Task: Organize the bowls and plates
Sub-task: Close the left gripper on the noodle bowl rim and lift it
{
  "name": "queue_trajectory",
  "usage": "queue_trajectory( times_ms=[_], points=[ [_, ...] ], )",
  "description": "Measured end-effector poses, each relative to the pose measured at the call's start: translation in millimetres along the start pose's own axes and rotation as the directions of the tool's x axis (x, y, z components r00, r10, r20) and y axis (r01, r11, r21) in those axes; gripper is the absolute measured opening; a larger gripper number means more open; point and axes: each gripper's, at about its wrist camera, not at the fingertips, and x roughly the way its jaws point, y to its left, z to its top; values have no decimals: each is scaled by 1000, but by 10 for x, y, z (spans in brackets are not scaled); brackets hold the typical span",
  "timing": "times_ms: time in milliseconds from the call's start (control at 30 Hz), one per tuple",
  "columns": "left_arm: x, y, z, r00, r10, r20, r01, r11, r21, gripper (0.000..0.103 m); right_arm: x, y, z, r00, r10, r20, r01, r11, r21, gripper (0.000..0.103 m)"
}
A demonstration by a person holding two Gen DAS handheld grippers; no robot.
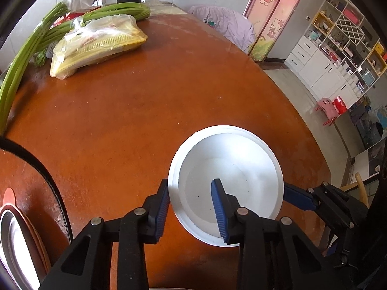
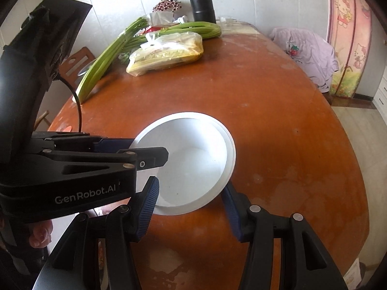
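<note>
With both the left tongs [image 1: 191, 207] and right tongs [image 2: 191, 207] spread wide around the white plate's [image 1: 232, 169] rim on the desk [image 1: 108, 120], squeeze gently and lift evenly.

Celery [image 2: 110, 55], bagged corn [image 2: 167, 54], flask [image 2: 202, 2]

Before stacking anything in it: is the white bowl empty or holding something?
Empty. Both wrist views show the white bowl upright on the table, its inside bare, with only the left gripper's finger over its rim.
</note>
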Motion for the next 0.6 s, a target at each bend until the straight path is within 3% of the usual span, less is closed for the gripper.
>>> queue_trajectory(
  times_ms=[600],
  points=[
    [-531,67,-149,995,7,98,-7,1000,3,35,-260,307,35,998,3,55,0,999,-50,55]
  ],
)
